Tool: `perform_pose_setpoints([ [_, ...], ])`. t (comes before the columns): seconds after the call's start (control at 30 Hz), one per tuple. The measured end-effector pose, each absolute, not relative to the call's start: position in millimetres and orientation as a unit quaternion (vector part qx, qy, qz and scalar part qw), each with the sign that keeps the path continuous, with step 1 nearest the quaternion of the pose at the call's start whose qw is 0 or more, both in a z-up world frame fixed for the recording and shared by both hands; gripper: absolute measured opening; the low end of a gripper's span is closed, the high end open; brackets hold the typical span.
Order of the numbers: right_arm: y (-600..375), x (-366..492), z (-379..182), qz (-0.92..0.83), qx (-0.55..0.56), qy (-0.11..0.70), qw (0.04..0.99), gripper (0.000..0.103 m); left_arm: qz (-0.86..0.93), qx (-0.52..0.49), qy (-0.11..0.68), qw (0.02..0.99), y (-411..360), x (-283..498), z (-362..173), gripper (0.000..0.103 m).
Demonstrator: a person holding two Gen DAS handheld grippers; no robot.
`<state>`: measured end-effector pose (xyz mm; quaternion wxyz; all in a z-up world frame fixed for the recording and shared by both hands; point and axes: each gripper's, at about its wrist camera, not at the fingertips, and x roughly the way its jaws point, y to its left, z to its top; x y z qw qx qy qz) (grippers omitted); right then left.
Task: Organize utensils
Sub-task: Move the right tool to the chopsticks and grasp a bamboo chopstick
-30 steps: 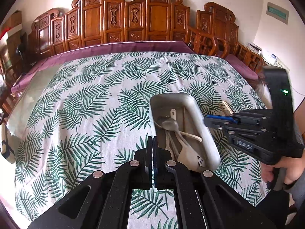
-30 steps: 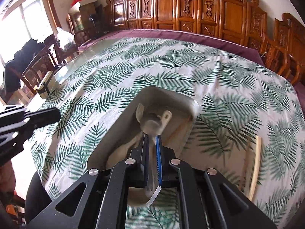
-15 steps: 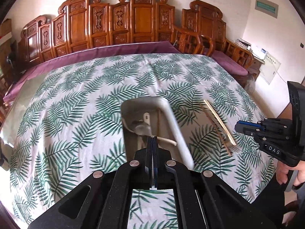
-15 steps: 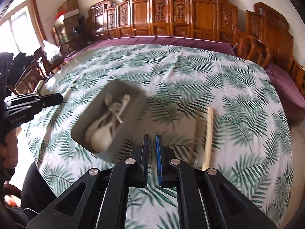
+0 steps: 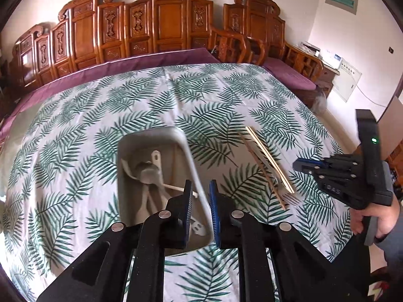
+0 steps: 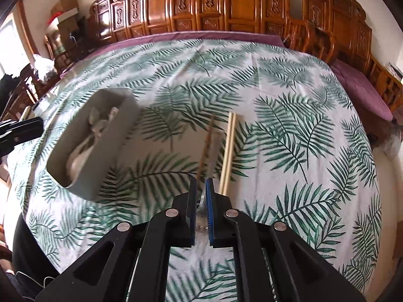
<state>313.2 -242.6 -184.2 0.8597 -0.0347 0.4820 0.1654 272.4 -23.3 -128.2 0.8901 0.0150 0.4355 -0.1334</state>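
A grey tray [image 5: 187, 151] holding several white and metal spoons [image 5: 148, 173] sits on the palm-leaf tablecloth [image 5: 201, 100]. My left gripper [image 5: 200, 188] is open, its jaws on either side of the tray's right wall. To the right lie a pair of pale chopsticks [image 5: 269, 159] and a wood-handled fork [image 5: 289, 198]. In the right wrist view the tray [image 6: 100, 138] is at left, the chopsticks [image 6: 228, 156] lie ahead, and my right gripper [image 6: 200, 188] hovers slightly open over the blurred fork [image 6: 207, 141], holding nothing.
Carved wooden chairs [image 5: 161, 22] line the table's far side, with purple cushions [image 5: 289, 73] at right. The table edge runs close below both grippers. Boxes and dark chairs [image 6: 63, 25] stand at far left in the right wrist view.
My left gripper has opened around the tray wall. My right gripper let go of a spoon in the tray, swung right and now hovers above the fork and chopsticks.
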Motion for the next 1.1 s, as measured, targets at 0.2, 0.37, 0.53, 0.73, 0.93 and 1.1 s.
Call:
perform_pose_setpoints([
  [0.2,-249,336,-211,0.154,-0.047,0.505,0.848,0.009,-0.144,0.019,0.443,0.885,-37,276,-136,0.024],
  [0.37,-254,351,-228,0.147,-0.047,0.521,0.840,0.009,-0.148,0.028,0.449,0.881,-47,278,-140,0.025],
  [0.53,-255,357,-238,0.147,-0.048,0.530,0.834,0.009,-0.148,0.032,0.453,0.879,-49,278,-143,0.025],
  [0.73,-254,362,-238,0.142,-0.055,0.527,0.836,0.009,-0.148,0.034,0.457,0.876,-51,279,-146,0.025],
  [0.93,-249,373,-238,0.142,-0.062,0.532,0.833,0.009,-0.151,0.037,0.459,0.875,-56,279,-147,0.025],
  [1.1,-244,377,-238,0.139,-0.070,0.535,0.831,0.009,-0.151,0.040,0.461,0.873,-59,279,-150,0.025],
])
